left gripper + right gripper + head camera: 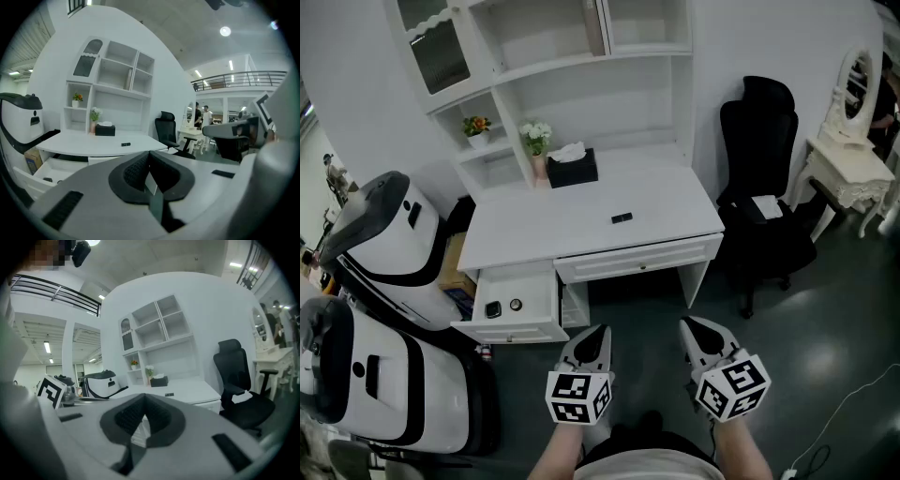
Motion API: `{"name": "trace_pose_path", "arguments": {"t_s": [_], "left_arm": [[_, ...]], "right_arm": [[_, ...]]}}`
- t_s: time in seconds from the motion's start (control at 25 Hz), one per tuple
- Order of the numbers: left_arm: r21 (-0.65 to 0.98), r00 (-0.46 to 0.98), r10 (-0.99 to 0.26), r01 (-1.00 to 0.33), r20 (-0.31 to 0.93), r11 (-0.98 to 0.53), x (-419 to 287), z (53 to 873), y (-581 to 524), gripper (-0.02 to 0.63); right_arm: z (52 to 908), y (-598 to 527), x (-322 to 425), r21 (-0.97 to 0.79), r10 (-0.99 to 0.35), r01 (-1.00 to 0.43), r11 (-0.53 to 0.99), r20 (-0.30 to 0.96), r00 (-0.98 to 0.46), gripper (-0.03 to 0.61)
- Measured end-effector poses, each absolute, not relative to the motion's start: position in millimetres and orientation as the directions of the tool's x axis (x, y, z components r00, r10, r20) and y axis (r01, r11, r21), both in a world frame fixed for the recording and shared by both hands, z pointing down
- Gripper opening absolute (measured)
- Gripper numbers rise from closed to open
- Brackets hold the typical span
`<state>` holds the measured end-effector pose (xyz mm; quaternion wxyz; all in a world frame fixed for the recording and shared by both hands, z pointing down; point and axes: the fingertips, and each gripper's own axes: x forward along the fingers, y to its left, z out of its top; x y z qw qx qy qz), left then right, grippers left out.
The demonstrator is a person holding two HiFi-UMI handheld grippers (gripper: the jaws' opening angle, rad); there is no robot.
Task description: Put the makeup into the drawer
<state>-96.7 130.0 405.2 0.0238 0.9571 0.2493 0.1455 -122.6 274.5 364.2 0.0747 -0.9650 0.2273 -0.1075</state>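
In the head view, the left gripper (pixel 600 332) and right gripper (pixel 692 326) are hovering empty, and the makeup (pixel 622 217) is lying on the desk (pixel 553 234) well beyond their fingers (pixel 592 345), right of the open drawer (pixel 539 292). In the left gripper view, the fingers are pressing together on nothing. In the right gripper view, the fingers are likewise meeting, with the makeup lying far ahead.

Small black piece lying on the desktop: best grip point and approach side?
Probably take the black piece across its narrow width at mid-length, coming straight down from above. It lies flat and low on the desk, longer left to right in the head view, with bare surface on every side. Its finer shape is too small to tell.
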Motion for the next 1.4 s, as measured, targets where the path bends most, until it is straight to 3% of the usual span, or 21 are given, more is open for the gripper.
{"name": "trace_pose_path", "arguments": {"t_s": [0.6, 1.4], "left_arm": [[0.103, 0.85, 0.445, 0.435, 0.283, -0.895, -86, 405, 143, 0.002], [0.116, 0.868, 0.385, 0.368, 0.315, -0.923, -68, 414, 130, 0.002]], "right_arm": [[373, 291, -105, -0.18, -0.489, -0.462, -0.868, 0.159, 0.858, 0.005], [395, 295, -78, -0.24, -0.513, -0.464, -0.853, 0.218, 0.83, 0.104]]}}
